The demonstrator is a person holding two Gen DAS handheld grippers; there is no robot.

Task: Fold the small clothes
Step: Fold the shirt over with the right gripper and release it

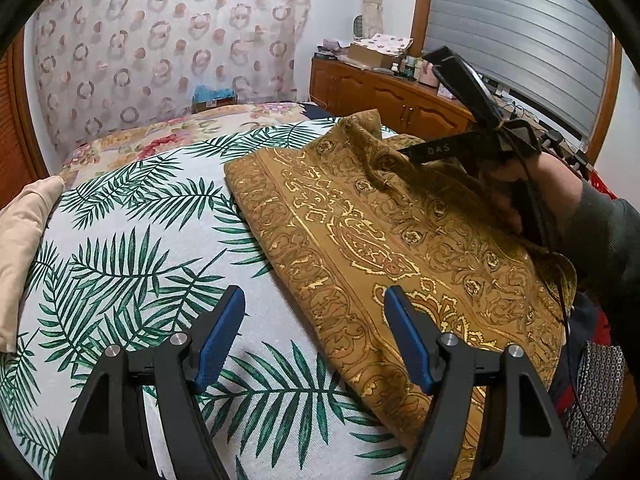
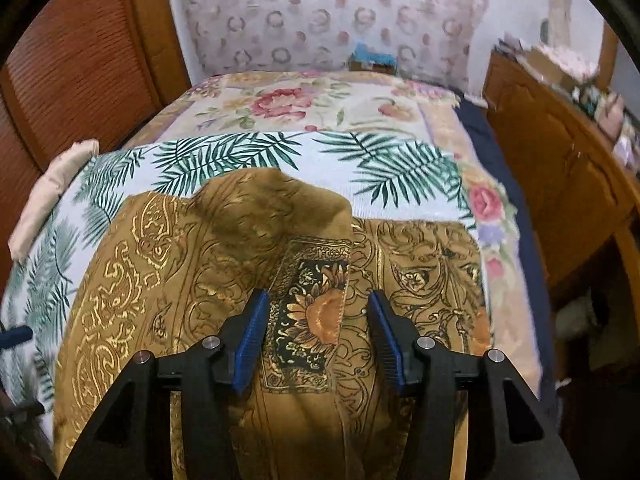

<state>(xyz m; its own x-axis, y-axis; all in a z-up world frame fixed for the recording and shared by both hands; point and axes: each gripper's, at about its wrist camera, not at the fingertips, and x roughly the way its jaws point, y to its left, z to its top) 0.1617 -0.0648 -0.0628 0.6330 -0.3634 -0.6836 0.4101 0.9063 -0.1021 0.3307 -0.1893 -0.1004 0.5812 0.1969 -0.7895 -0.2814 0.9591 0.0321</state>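
A mustard-brown garment with gold ornamental print [image 1: 384, 248] lies folded on the palm-leaf sheet [image 1: 120, 264] of the bed. My left gripper [image 1: 314, 300] is open and empty, hovering at the garment's left edge. In the left wrist view the other gripper [image 1: 472, 148] reaches over the garment's far right part, where the cloth is bunched up. In the right wrist view my right gripper [image 2: 318, 300] is open just above the garment [image 2: 168, 264], over a dark sunflower panel [image 2: 316, 312]. A raised fold of cloth [image 2: 272, 208] sits ahead of it.
A beige pillow [image 1: 24, 248] lies at the bed's left edge. A floral quilt [image 2: 304, 104] covers the far bed. A wooden cabinet [image 1: 392, 100] with clutter runs along the right. A patterned curtain [image 1: 168, 40] hangs behind. Dark and red cloth [image 1: 596, 372] lies at right.
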